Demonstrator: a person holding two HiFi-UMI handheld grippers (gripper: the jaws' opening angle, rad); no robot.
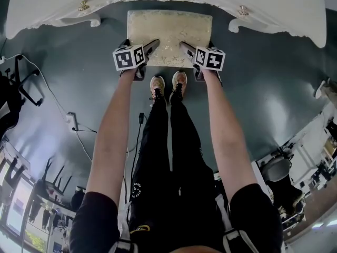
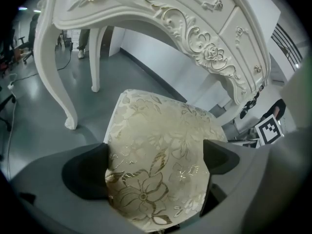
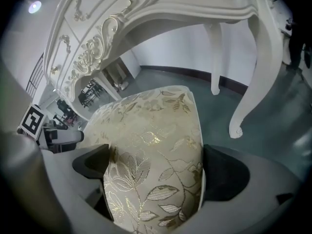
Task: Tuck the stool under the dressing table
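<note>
Holding the stool (image 1: 169,30) with both grippers, arms stretched forward.

- Left gripper (image 1: 151,46): on the near-left corner of the seat. In the left gripper view the floral cushion fills the gap and both dark pads (image 2: 87,177) press against it, so it is clamped.
- Right gripper (image 1: 185,47): on the near-right corner. In the right gripper view the pads sit tight on either side of the cushion, also clamped.
- Stool position: centred in front of the kneehole of the dressing table (image 1: 284,9), in line with the gap between its curved legs (image 2: 54,77).
- The seat's far edge is at the table's front rim. In the head view most of the cushion shows out in front of it.
- No view shows the stool's own legs.
- Shoes (image 1: 168,83): on the floor (image 1: 274,88) just behind the seat's near edge, between the two grippers.
- Cables (image 1: 79,133): on the floor to the left, well apart from the stool.
</note>
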